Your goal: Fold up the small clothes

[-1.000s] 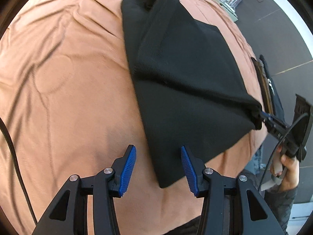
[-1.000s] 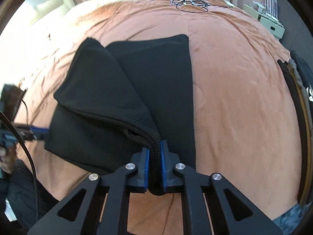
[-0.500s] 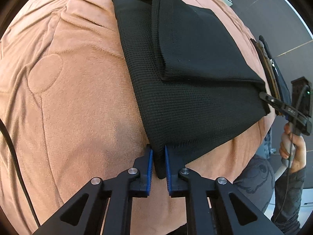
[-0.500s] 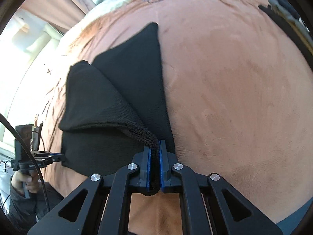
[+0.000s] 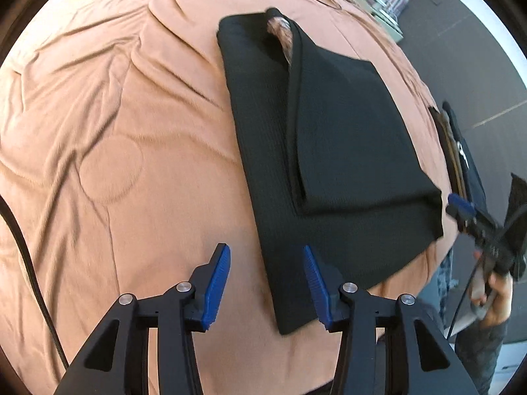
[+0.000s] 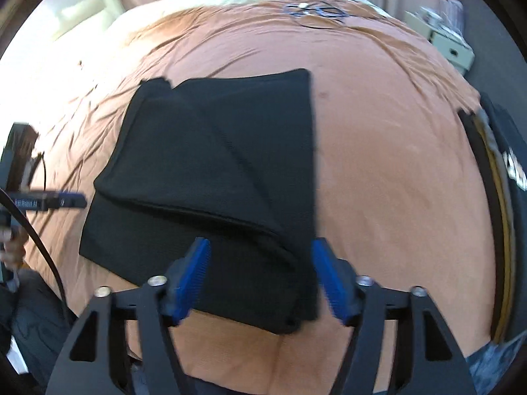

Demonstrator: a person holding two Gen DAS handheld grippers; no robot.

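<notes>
black knitted garment (image 5: 329, 171) lies folded on the orange bed cover (image 5: 115, 131), one flap laid over the lower layer. left tool (image 5: 266, 283) is released, its blue pads spread above the near corner of the cloth. right tool (image 6: 260, 279) is also released, wide apart over the folded edge, holding nothing.
</notes>
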